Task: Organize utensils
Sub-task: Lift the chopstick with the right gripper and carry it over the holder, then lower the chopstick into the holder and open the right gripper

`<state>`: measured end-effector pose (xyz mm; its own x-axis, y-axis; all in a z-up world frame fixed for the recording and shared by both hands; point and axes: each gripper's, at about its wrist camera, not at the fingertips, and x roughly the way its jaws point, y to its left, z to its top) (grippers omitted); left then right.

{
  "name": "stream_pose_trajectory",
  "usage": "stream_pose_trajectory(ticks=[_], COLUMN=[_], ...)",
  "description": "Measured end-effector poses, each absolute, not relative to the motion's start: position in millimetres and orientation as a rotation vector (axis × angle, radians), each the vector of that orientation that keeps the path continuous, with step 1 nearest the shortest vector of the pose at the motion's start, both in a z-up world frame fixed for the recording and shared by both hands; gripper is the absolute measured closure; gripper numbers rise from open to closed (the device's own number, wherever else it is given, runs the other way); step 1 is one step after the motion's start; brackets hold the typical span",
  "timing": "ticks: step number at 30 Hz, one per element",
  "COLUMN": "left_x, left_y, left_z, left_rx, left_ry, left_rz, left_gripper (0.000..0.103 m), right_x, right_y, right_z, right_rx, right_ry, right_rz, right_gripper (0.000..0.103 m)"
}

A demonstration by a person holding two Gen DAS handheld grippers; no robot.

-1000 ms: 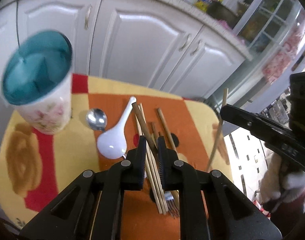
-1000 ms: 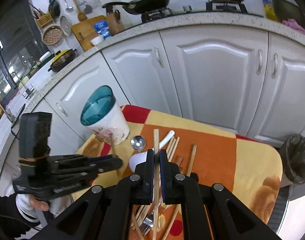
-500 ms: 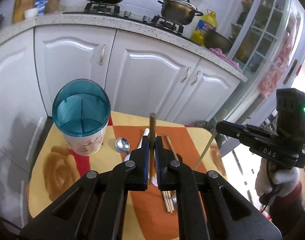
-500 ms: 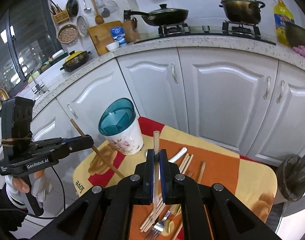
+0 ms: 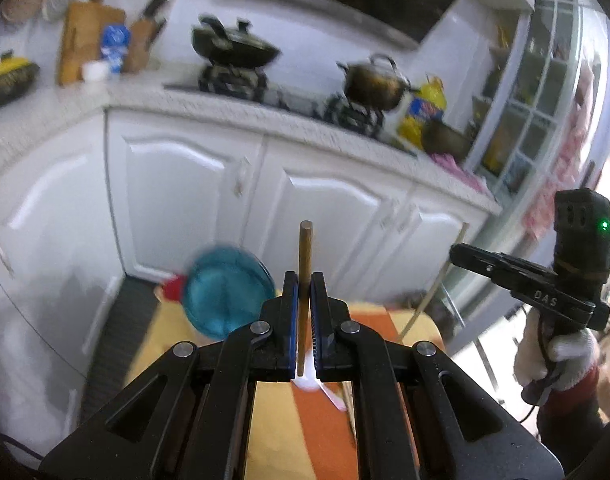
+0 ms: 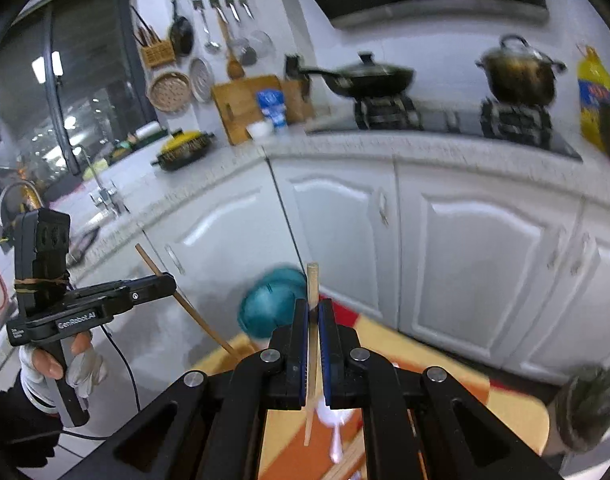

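Both grippers — left (image 5: 304,284), right (image 6: 313,312) — each clamp one chopstick (image 5: 305,264), now raised clear of the table (image 5: 273,420) since a second ago; the holder (image 5: 227,292) stands below-left — insertion comes next.

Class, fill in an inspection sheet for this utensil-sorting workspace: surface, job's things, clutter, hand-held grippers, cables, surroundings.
Surface: small table under a yellow, orange and red cloth.
Job's things: teal-topped utensil holder, blurred; white spoon and more chopsticks on the cloth.
Clutter: nothing seen.
Grippers: left hand-held gripper shut on a dark chopstick; right hand-held gripper shut on a pale chopstick.
Cables: black lead hangs from the left unit.
Surroundings: white cabinets, stove with wok and pot, oil bottle.
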<state>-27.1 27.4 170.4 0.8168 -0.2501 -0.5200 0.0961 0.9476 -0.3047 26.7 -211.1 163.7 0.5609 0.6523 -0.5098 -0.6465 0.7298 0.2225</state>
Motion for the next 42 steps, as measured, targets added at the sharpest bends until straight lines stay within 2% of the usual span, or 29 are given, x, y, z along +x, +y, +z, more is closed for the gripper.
stream_pose_trajectory(ticks=[6,14,28,37,40,42], left_x=[-9.9,31.9,83.6,90.2,90.4,89.6], left_y=[58.3,84.7,89.5,86.8,87.4,87.3], left_z=[199.2,189.8,111.9,95.2,94.5,93.6], left_rx=[-0.250,-0.222,-0.248,-0.244,-0.246,-0.247], left_ry=[0.520,0.540,0.713,0.750,0.757,0.759], left_rz=[-0.090,0.002,0.052,0.078,0.080,0.081], left_gripper=[0.099,0.099,0.099,0.099,0.098,0.094], right_x=[57.2,101.1,158.2,167.9,168.2,166.8], right_y=[-169.4,-118.4,-85.4,-78.2,-79.4,-80.5], right_z=[206.0,207.6,123.3,87.3,80.6,76.6], right_rx=[-0.011,-0.010,-0.006,-0.024,-0.028,-0.024], right_ry=[0.517,0.512,0.700,0.805,0.836,0.848], right_rz=[0.772,0.769,0.746,0.749,0.739,0.736], right_gripper=[0.098,0.098,0.098,0.098,0.091,0.079])
